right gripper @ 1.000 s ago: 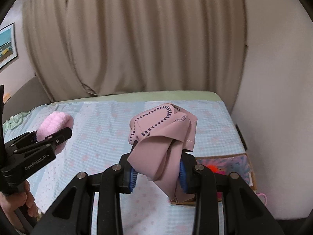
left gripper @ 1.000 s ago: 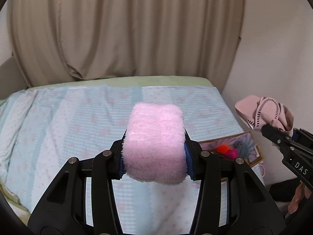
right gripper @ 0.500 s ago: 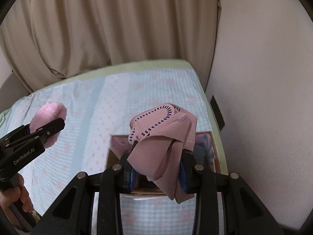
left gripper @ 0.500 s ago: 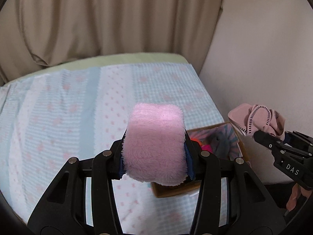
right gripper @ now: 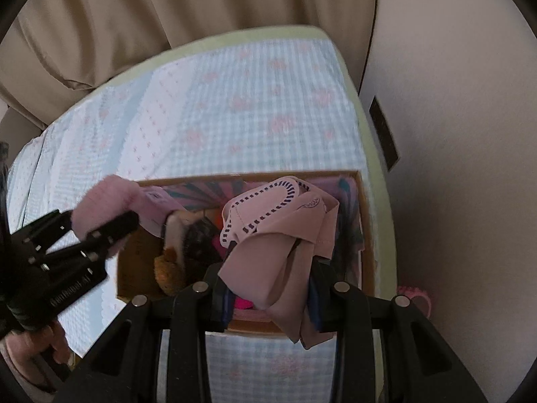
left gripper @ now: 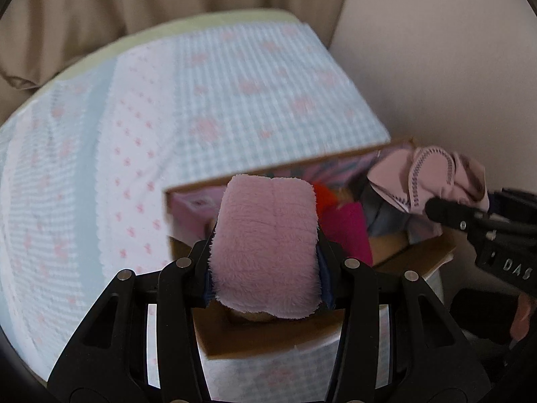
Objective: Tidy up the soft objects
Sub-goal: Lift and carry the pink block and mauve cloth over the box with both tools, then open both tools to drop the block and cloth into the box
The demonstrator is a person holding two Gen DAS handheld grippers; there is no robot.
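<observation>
My left gripper (left gripper: 265, 272) is shut on a fluffy pink plush block (left gripper: 265, 241) and holds it above the left part of an open cardboard box (left gripper: 268, 339). My right gripper (right gripper: 272, 288) is shut on a dusty-pink cloth with dark stitching (right gripper: 275, 231) and holds it above the right part of the same box (right gripper: 365, 235). The box holds several soft things: a magenta piece (left gripper: 345, 228), a brown plush (right gripper: 169, 268), dark fabric. The left gripper with the pink block (right gripper: 104, 205) shows at the left of the right wrist view; the right gripper with the cloth (left gripper: 426, 181) shows at the right of the left wrist view.
The box sits on a bed with a light blue and white pink-flowered sheet (left gripper: 201, 100), near its right edge. A beige wall (right gripper: 453, 134) runs along the right side and beige curtains (right gripper: 167, 6) hang behind the bed. A small pink item (right gripper: 414, 294) lies beside the box.
Both grippers have moved forward and tilted down with their loads, from above the bed to directly above the open box, which now fills the middle of both views.
</observation>
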